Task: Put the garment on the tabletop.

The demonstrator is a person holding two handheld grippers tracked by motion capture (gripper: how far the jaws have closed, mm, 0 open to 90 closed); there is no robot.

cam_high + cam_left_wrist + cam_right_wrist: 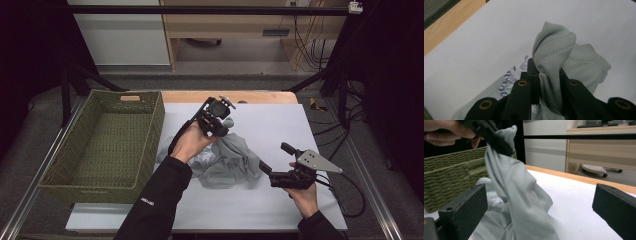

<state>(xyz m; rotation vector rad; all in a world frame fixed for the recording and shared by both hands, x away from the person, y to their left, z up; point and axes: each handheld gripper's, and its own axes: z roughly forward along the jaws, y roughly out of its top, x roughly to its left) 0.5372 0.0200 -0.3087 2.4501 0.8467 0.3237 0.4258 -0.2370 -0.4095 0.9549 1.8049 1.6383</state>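
Note:
A pale grey garment (227,160) lies crumpled on the white table sheet (280,125), with a purple print (510,77) on one part. My left gripper (223,129) is shut on a bunched fold of the garment (552,55) and holds that end lifted above the heap. In the right gripper view the cloth (521,195) hangs down from the left gripper (499,145) in a drape. My right gripper (272,159) hovers open just right of the heap, jaws spread wide and nothing between them.
A green woven basket (150,135) with nothing in it stands at the table's left. The wooden table edge (260,96) runs along the back. Beyond it are cabinets and cables on the floor.

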